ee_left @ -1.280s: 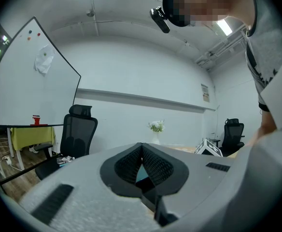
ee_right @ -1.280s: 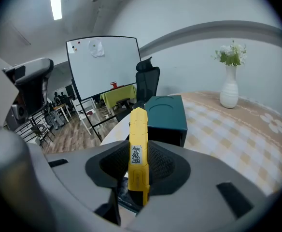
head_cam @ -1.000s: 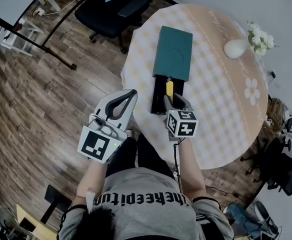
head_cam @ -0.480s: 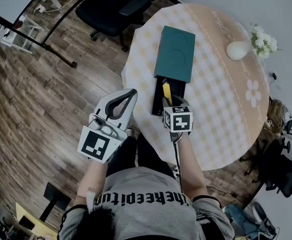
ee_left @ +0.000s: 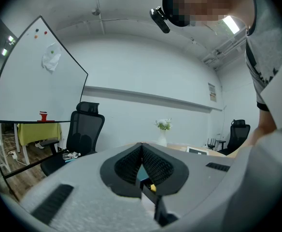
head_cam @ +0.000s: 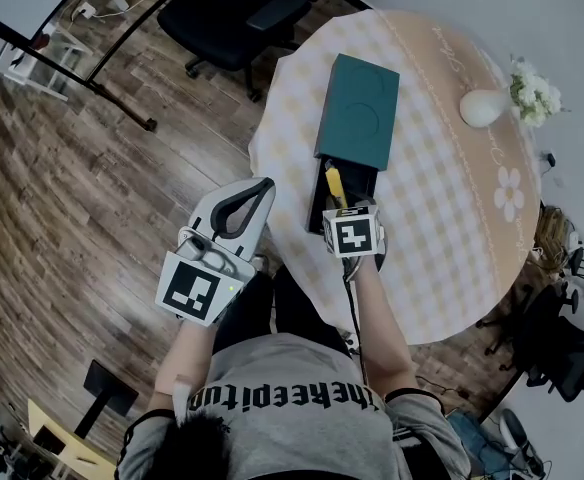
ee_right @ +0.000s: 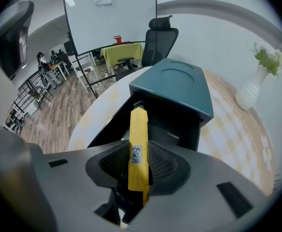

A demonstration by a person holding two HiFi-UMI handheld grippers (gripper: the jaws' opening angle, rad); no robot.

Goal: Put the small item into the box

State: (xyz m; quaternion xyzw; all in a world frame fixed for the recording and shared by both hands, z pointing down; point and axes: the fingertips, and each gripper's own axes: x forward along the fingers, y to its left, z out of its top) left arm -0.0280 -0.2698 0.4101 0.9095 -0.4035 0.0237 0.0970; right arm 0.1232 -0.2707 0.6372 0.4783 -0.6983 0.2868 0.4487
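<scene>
A teal box (head_cam: 360,113) lies on the round checked table (head_cam: 442,238), and its black inner tray (head_cam: 320,206) is slid out toward me. My right gripper (head_cam: 343,206) is shut on a slim yellow item (head_cam: 336,185), whose tip points out over the open tray. In the right gripper view the yellow item (ee_right: 138,144) stands between the pads, with the tray (ee_right: 172,124) and the teal box (ee_right: 179,83) just ahead. My left gripper (head_cam: 260,185) hangs off the table's left side over the floor, shut and holding nothing. From the left gripper view, that gripper (ee_left: 142,146) has its pads meeting.
A white vase with flowers (head_cam: 487,106) stands at the table's far right. A black office chair (head_cam: 237,18) is beyond the table's far-left edge. Wood floor lies to the left. A whiteboard (ee_right: 109,13) and another chair (ee_right: 159,40) stand behind the table.
My right gripper has carried the yellow item forward, from the tray's near end to over the open tray. The left gripper has stayed in place.
</scene>
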